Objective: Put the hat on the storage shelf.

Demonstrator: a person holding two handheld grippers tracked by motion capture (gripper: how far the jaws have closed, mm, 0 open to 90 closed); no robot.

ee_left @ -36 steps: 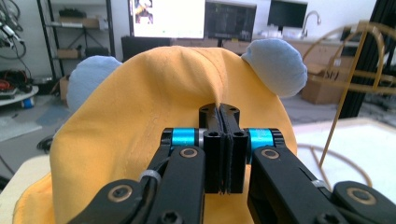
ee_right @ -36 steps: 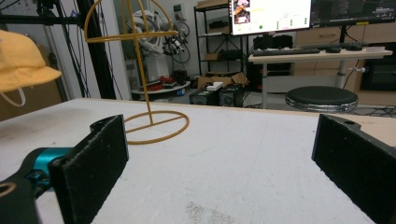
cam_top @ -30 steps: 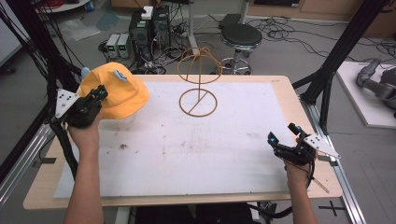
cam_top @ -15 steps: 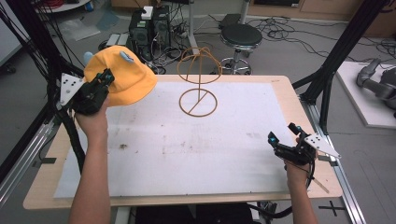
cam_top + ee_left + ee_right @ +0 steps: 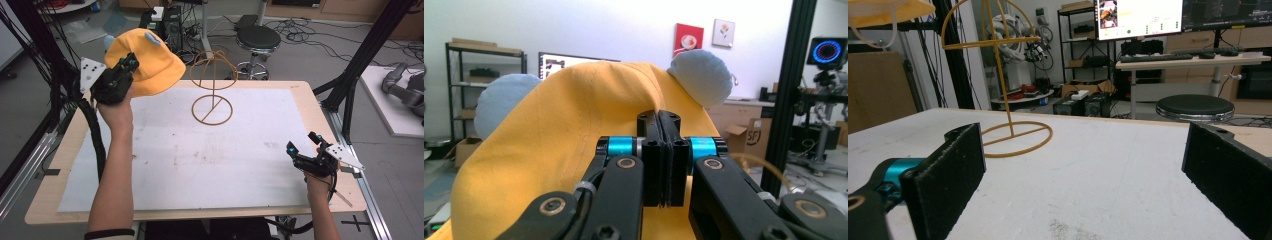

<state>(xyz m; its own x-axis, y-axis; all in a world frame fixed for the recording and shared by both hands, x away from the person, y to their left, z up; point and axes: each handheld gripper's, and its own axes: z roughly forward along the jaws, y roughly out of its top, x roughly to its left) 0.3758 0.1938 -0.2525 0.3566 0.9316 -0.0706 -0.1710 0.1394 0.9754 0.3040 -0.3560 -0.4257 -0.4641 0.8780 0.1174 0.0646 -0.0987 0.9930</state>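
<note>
A yellow cap (image 5: 145, 59) with two pale blue ears hangs in the air over the table's far left corner, left of a yellow wire hat stand (image 5: 212, 85). My left gripper (image 5: 127, 65) is shut on the cap's edge. In the left gripper view the black jaws (image 5: 659, 150) are pressed together on the yellow fabric (image 5: 554, 150), with a blue ear (image 5: 701, 77) behind. My right gripper (image 5: 302, 147) rests near the table's right front edge, open and with nothing in it. Its view shows both pads (image 5: 948, 175) wide apart and the stand (image 5: 1003, 90) ahead.
The stand rests on a white sheet (image 5: 210, 165) that covers the wooden table (image 5: 310, 105). Black frame posts (image 5: 360, 65) rise at both sides. A round stool (image 5: 257, 37) and cables lie on the floor behind.
My left hand has lifted the cap up off the table and carried it toward the far edge. The right gripper has stayed in place.
</note>
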